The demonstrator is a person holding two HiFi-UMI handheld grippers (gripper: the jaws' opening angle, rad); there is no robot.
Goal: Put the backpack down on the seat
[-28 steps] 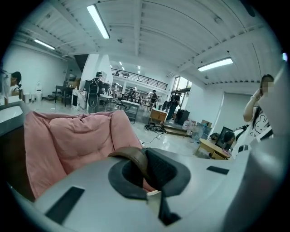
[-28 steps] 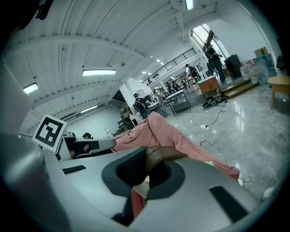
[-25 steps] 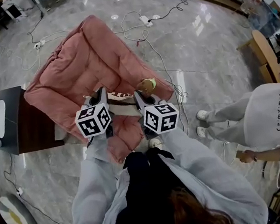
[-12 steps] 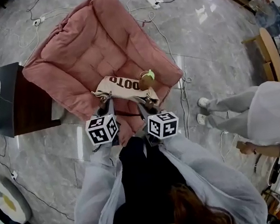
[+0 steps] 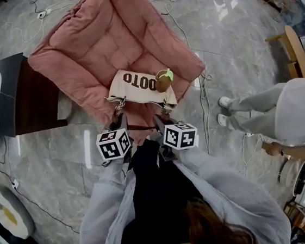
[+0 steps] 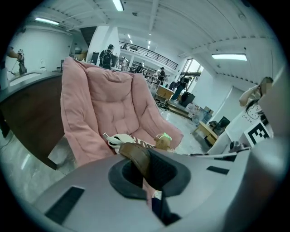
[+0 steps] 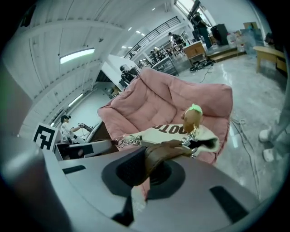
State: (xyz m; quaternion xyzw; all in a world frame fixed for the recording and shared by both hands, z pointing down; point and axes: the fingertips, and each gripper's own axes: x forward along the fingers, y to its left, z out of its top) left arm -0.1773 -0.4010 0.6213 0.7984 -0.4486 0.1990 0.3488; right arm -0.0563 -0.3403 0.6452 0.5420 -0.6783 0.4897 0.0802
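Note:
A cream backpack with dark lettering lies flat over the front part of the pink padded chair, with a brown plush charm on its right corner. Metal chains run from it to brown straps. In the head view, my left gripper and right gripper sit side by side just in front of the bag. In the left gripper view, my left gripper is shut on a brown strap. In the right gripper view, my right gripper is shut on the other strap, with the backpack beyond it.
A dark side table stands against the chair's left side. A person in grey clothes stands to the right. Cables trail over the marble floor beside the chair. A wooden stool is at the far right.
The backpack has come out from under the grippers and now lies further onto the seat cushion. Both grippers stay shut on the straps.

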